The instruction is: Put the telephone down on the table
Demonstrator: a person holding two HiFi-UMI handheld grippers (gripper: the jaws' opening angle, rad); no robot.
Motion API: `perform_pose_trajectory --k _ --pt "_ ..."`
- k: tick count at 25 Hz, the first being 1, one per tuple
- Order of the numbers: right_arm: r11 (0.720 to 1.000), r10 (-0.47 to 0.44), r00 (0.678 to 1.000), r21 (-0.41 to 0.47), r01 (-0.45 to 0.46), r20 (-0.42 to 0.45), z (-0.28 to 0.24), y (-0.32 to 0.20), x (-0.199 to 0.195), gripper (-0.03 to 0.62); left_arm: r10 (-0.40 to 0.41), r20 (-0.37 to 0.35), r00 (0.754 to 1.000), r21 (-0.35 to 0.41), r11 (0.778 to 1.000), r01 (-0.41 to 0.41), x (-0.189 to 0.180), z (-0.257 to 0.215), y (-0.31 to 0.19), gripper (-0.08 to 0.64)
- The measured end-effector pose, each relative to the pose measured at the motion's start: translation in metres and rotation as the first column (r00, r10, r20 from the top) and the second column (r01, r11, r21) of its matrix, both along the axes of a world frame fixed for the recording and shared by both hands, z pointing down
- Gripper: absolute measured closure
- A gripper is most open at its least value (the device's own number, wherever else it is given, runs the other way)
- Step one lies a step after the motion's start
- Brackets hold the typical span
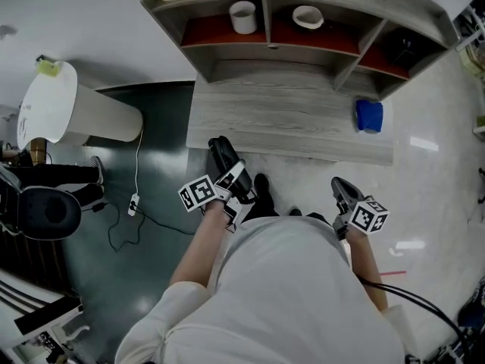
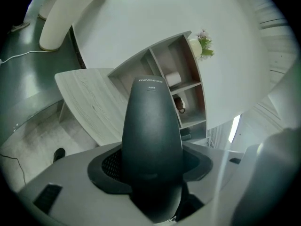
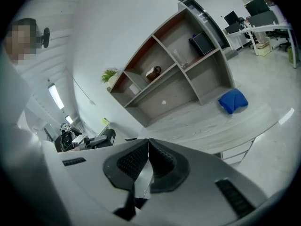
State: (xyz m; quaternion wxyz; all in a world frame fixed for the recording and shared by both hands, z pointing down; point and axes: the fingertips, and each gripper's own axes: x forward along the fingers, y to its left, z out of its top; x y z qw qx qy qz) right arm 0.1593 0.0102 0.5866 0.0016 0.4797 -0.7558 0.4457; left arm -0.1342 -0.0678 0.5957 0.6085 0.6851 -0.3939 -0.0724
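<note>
A dark grey telephone handset point(image 2: 151, 135) stands between the jaws of my left gripper point(image 2: 150, 173), which is shut on it. In the head view the telephone point(image 1: 222, 158) pokes forward from the left gripper point(image 1: 231, 182), just short of the front edge of the grey wooden table point(image 1: 280, 120). My right gripper point(image 1: 345, 192) hangs lower right, off the table's front edge, with its jaws pressed together and nothing between them; the right gripper view shows the right gripper point(image 3: 146, 161) with its pads meeting.
A blue cloth point(image 1: 369, 115) lies at the table's right end. A shelf unit point(image 1: 303, 29) at the back holds a white cup point(image 1: 243, 17) and a bowl point(image 1: 308, 17). A white round table point(image 1: 57, 105), a cable and a black chair point(image 1: 45, 207) stand left.
</note>
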Motion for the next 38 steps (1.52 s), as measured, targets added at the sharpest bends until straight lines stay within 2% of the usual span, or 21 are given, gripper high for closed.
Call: perform_pose_trajectory --k 7,14,19,25,31,38 --pt "0.994 0.108 0.994 0.002 -0.108 -0.017 -0.007 -0.032 -0.024 0.575 0.13 0.053 0.99 0.007 0.991 -0.13 -0.019 0.019 -0.059 0.273" --pt "0.98 0.199 0.98 -0.012 -0.199 -0.025 -0.005 -0.045 -0.038 0.575 0.218 0.061 0.974 -0.008 0.976 -0.217 -0.025 0.042 -0.102 0.273" --pt "0.972 0.233 0.972 -0.025 -0.234 -0.035 -0.002 -0.049 -0.029 0.575 0.236 0.129 0.963 -0.027 0.972 -0.235 -0.026 0.068 -0.128 0.273" --pt "0.965 0.258 0.965 -0.035 -0.26 -0.048 -0.004 -0.056 -0.009 0.575 0.244 0.159 0.957 -0.057 0.97 -0.237 -0.018 0.095 -0.154 0.273" --pt "0.96 0.272 0.96 -0.051 -0.275 -0.065 -0.006 -0.064 0.011 0.575 0.276 0.264 0.924 -0.111 0.961 -0.255 -0.018 0.133 -0.18 0.273" --pt "0.948 0.299 0.95 -0.09 -0.307 -0.084 0.001 -0.07 0.025 0.575 0.287 0.356 0.889 -0.209 0.952 -0.223 -0.031 0.178 -0.203 0.273"
